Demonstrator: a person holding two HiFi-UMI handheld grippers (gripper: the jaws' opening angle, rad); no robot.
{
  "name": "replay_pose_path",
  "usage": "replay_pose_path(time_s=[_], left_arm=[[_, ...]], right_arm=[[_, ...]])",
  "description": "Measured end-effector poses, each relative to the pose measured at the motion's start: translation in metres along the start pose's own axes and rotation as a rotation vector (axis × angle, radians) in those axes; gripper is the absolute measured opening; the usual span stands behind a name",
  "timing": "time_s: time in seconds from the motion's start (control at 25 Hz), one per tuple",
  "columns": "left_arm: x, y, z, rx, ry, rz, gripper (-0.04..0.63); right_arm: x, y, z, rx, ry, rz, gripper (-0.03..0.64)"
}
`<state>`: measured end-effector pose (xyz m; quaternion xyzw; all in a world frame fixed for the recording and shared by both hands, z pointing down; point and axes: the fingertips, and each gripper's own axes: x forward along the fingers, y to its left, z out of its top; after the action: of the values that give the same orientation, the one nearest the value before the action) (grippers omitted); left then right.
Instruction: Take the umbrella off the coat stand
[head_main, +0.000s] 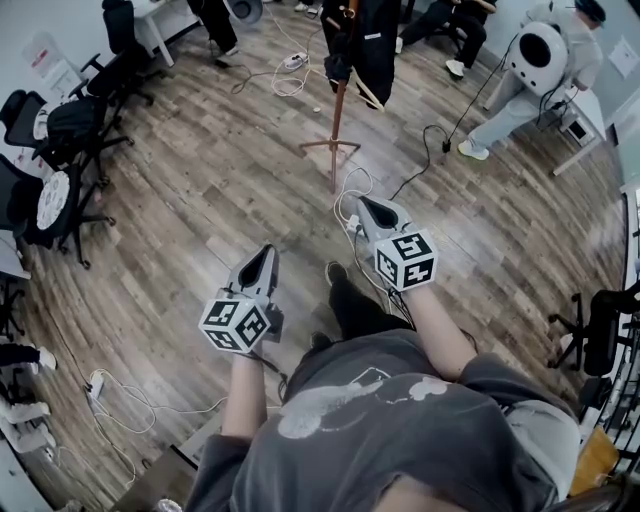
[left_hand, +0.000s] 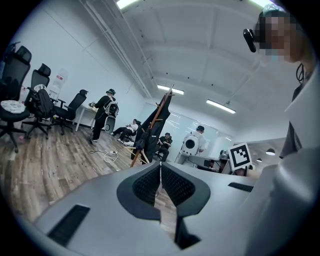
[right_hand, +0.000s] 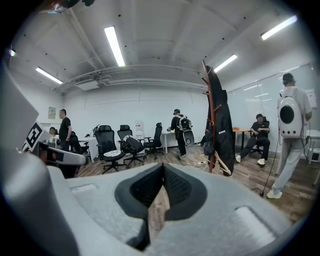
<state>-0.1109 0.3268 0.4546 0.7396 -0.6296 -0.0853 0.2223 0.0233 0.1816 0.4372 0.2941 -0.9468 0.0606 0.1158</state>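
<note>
Though slim, wooden coat stand (head_main: 337, 120)

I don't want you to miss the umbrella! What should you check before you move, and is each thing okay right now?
1. Left gripper empty: ok, jaws together, nothing between them.
2. Right gripper empty: ok, likewise.
3. Jaws open to grab: not ok, both shut.
4. Coat stand close enough: not ok, it stands well ahead across the floor.
5. Umbrella spotted: cannot tell, a dark coat hides much of the stand.
6. Floor path free: not ok, cables lie by the stand's foot.
</note>
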Motion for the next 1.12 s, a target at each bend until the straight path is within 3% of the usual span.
replay_pose_path(time_s=[0.4, 1.12], left_arm=[[0.044, 0.043, 0.021, 0.012, 0.005, 0.047, 0.011], [0.232, 0.120, 0.095, 0.020, 0.037, 0.041, 0.011]], right_arm=[[0.069, -0.036, 0.009, 0.048, -0.007, 0.008, -0.002], [0.233, -0.180, 0.055, 0.102, -0.001, -0.012, -0.002]])
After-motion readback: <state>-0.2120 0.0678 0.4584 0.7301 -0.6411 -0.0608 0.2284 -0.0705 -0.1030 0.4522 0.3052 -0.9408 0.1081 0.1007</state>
